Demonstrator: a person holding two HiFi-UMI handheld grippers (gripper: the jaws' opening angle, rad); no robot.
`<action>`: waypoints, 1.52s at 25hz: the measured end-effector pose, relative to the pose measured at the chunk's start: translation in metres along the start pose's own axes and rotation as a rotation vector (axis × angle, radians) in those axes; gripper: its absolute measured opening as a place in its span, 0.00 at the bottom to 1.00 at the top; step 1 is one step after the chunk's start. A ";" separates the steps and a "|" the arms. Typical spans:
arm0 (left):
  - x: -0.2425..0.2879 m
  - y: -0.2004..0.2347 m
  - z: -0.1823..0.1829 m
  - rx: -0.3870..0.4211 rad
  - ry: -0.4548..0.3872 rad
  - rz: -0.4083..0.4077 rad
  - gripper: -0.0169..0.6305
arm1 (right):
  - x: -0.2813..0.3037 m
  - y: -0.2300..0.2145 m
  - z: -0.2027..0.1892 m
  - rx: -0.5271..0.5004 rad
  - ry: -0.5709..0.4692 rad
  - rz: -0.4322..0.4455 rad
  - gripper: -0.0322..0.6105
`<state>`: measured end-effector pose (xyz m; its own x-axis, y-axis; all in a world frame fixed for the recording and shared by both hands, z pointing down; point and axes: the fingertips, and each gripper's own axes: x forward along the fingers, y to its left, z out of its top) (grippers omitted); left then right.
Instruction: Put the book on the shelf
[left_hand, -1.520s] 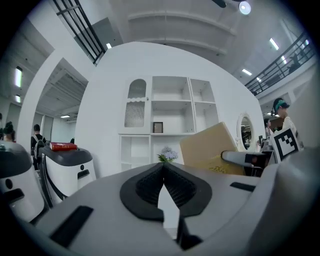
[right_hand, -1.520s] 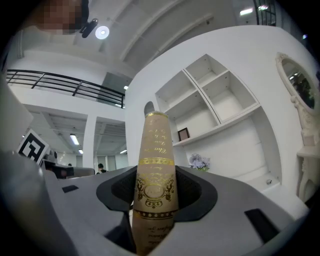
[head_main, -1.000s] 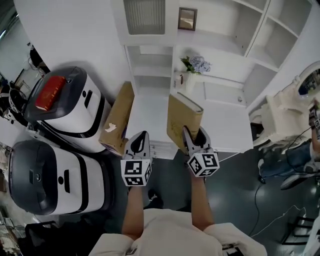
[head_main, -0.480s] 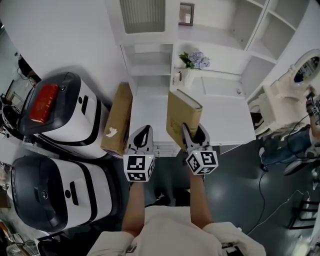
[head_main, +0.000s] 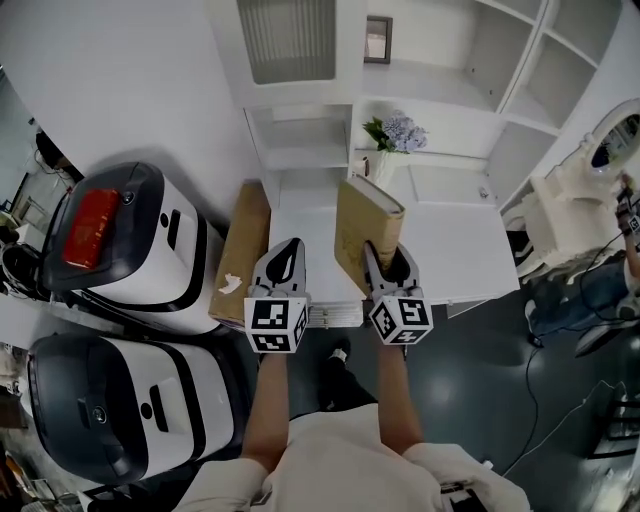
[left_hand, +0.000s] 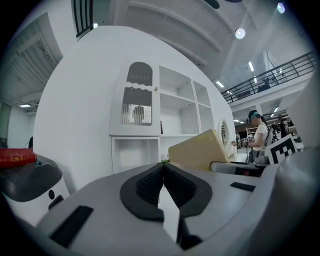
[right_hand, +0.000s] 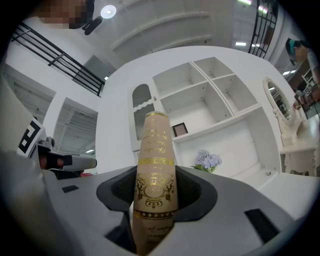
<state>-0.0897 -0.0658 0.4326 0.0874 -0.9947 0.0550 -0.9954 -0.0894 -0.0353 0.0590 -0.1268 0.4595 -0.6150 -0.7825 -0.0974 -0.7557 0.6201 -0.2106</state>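
Observation:
A tan hardback book (head_main: 365, 225) with gold print on its spine (right_hand: 155, 170) stands upright in my right gripper (head_main: 386, 262), which is shut on its lower end. In the right gripper view the spine fills the gap between the black pads (right_hand: 192, 192). Left of it, at the same height, my left gripper (head_main: 284, 252) is shut with nothing in it; its pads (left_hand: 150, 185) meet at the tips. From the left gripper view the book (left_hand: 197, 150) shows to the right. The white shelf unit (head_main: 440, 90) with open compartments (right_hand: 200, 105) stands ahead of both grippers.
A vase of pale flowers (head_main: 395, 135) and a small framed picture (head_main: 378, 38) sit in the shelf unit. A white desk top (head_main: 450, 250) lies below the book. A cardboard box (head_main: 242, 250) leans at the left, beside two white-and-black machines (head_main: 130, 235). White furniture with a mirror (head_main: 590, 170) stands at the right.
Both grippers have moved toward the shelf unit, the right one still holding the book upright. The desk and cardboard box now lie closer under them. The jaws look unchanged.

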 end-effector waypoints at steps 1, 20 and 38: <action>0.008 0.006 0.000 -0.004 -0.003 0.003 0.05 | 0.008 -0.001 -0.002 -0.004 0.003 0.002 0.39; 0.123 0.084 0.008 -0.002 0.022 0.002 0.05 | 0.163 -0.015 -0.007 -0.016 0.008 -0.013 0.39; 0.161 0.117 -0.015 -0.016 0.044 -0.003 0.05 | 0.238 -0.021 -0.003 -0.043 -0.073 -0.064 0.39</action>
<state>-0.1927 -0.2358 0.4528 0.0889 -0.9911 0.0990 -0.9957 -0.0912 -0.0189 -0.0723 -0.3264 0.4438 -0.5480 -0.8218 -0.1562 -0.8029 0.5691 -0.1774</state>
